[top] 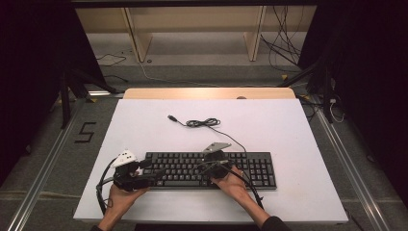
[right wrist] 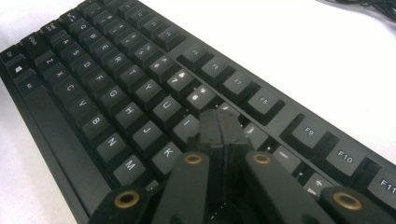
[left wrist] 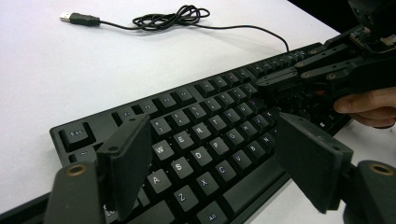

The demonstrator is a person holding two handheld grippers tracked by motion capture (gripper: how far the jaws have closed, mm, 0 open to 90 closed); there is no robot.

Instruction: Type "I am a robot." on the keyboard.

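Note:
A black keyboard (top: 250, 166) lies along the near part of the white table top (top: 144, 125). Its cable (top: 202, 123) runs back in a loose coil and ends in a free USB plug (top: 171, 117). My left gripper (top: 154, 174) is open over the keyboard's left end; in the left gripper view its jaws (left wrist: 219, 163) stand wide apart above the letter keys (left wrist: 205, 121). My right gripper (top: 215, 166) is shut with nothing between its pads. Its closed tips (right wrist: 219, 126) sit low over the keys to the right of the letters (right wrist: 116, 79). The left gripper view also shows the right gripper (left wrist: 266, 86).
The coiled cable (left wrist: 168, 17) and plug (left wrist: 79, 18) lie on the white surface behind the keyboard. A wooden strip (top: 207, 93) edges the table's far side. Beyond it are a shelf frame (top: 139, 43) and loose floor cables (top: 284, 48). Metal rails (top: 48, 163) run along both sides.

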